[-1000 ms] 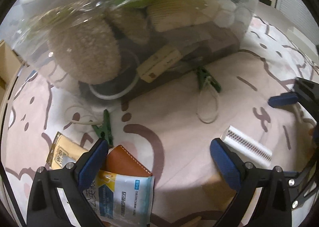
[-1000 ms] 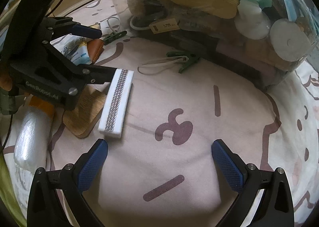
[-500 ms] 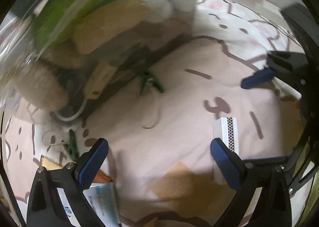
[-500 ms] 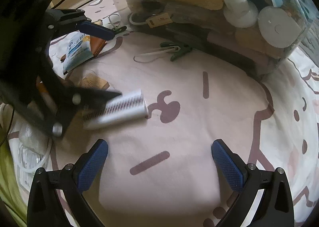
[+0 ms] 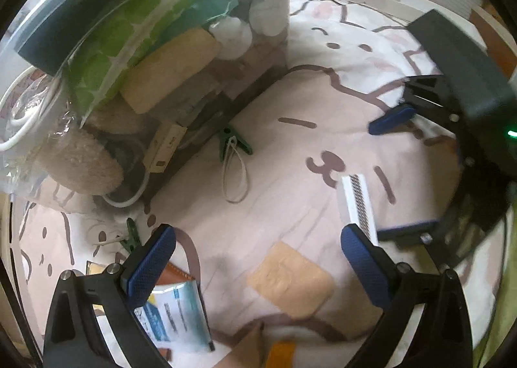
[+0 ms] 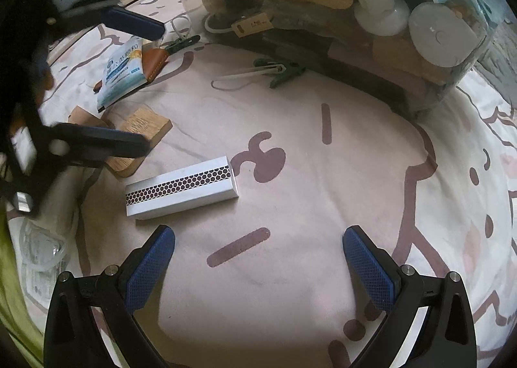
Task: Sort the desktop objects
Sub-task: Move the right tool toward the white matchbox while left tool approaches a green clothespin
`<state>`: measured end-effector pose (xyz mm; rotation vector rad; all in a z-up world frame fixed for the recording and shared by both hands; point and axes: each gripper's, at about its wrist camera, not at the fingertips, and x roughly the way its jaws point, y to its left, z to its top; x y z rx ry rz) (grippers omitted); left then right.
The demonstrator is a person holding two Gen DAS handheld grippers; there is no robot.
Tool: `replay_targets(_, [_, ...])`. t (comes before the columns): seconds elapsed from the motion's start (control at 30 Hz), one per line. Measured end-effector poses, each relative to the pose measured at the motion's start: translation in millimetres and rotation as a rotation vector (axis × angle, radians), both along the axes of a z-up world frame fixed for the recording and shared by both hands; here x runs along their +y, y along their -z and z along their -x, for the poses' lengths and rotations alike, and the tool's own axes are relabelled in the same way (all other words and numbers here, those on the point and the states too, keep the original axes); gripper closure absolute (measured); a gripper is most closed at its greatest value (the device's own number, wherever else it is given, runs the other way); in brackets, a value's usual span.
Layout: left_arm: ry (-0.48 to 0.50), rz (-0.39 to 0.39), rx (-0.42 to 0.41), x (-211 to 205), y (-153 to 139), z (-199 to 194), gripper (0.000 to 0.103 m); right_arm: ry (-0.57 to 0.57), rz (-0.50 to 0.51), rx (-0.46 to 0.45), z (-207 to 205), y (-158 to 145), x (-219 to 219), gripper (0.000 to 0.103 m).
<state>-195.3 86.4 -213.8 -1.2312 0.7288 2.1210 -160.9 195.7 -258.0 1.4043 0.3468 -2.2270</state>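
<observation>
A white matchbox with a dotted striking strip lies flat on the pink cloth, just ahead and left of my open, empty right gripper. It also shows in the left wrist view, by the right finger of my open, empty left gripper. A wooden block lies beside the matchbox. A blue-and-white sachet rests on a brown leather pouch. A green clip with a white loop lies near a clear plastic bin packed with objects.
A second green clip lies by the bin's corner. A plush toy and a tan tag press against the bin wall. A clear wrapped item lies at the cloth's left edge.
The left gripper has swung right, away from the sachet and toward the matchbox. The matchbox has turned from upright in view to lying crosswise and sits free of the left finger.
</observation>
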Motion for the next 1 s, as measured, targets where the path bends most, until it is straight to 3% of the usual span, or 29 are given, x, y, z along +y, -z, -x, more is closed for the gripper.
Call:
replay_targets(0.1, [0.046, 0.021, -0.053, -1, 1, -7, 0.0, 0.004, 0.012, -0.011, 2, 1, 1, 0.0])
replay_targets(0.23, [0.105, 0.1, -0.056, 5, 10, -16, 0.0, 0.005, 0.013, -0.015, 3, 1, 1, 0.0])
replay_targets(0.47, [0.098, 0.159, -0.086, 10, 28, -12, 0.0, 0.006, 0.02, -0.013, 1, 0, 4, 0.0])
replay_targets(0.77, [-0.036, 0.076, -0.094, 15, 30, 13, 0.0, -0.004, 0.046, -0.004, -5, -6, 11, 0.0])
replay_targets(1.0, [-0.025, 0.064, -0.101, 5, 23, 12, 0.0, 0.028, 0.124, -0.005, 3, -19, 8, 0.0])
